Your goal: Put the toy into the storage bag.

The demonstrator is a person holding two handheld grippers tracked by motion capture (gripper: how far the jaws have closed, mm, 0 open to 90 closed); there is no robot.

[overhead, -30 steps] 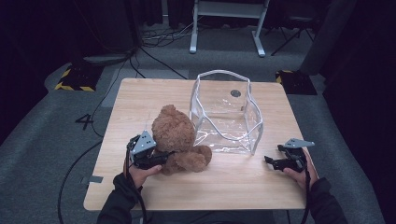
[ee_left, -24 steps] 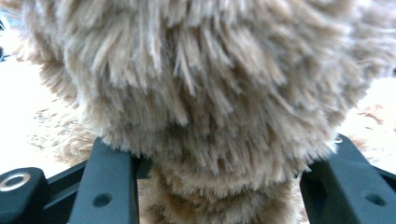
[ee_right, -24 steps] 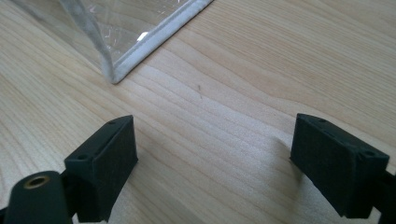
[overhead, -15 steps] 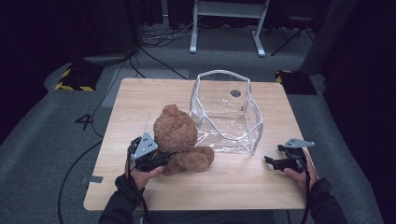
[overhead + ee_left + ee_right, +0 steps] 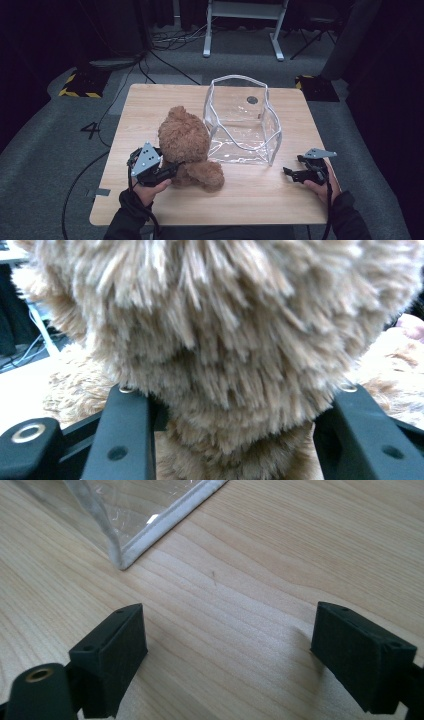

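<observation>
Two claws in play: the left claw point(image 5: 170, 170) has just squeezed shut on the teddy bear point(image 5: 184, 142), left of centre, tipping it off the desk point(image 5: 250, 200). Next, I'd guess, the clear bag point(image 5: 243, 122). The right claw point(image 5: 292, 173) waits wide open, lower right.

The teddy bear point(image 5: 186, 145) sits close against the clear bag point(image 5: 243, 122), leaving no gap for a hand between them. Bare table point(image 5: 260, 192) lies open along the near edge, between the bear and the right gripper point(image 5: 292, 172), and at the far left corner.
</observation>
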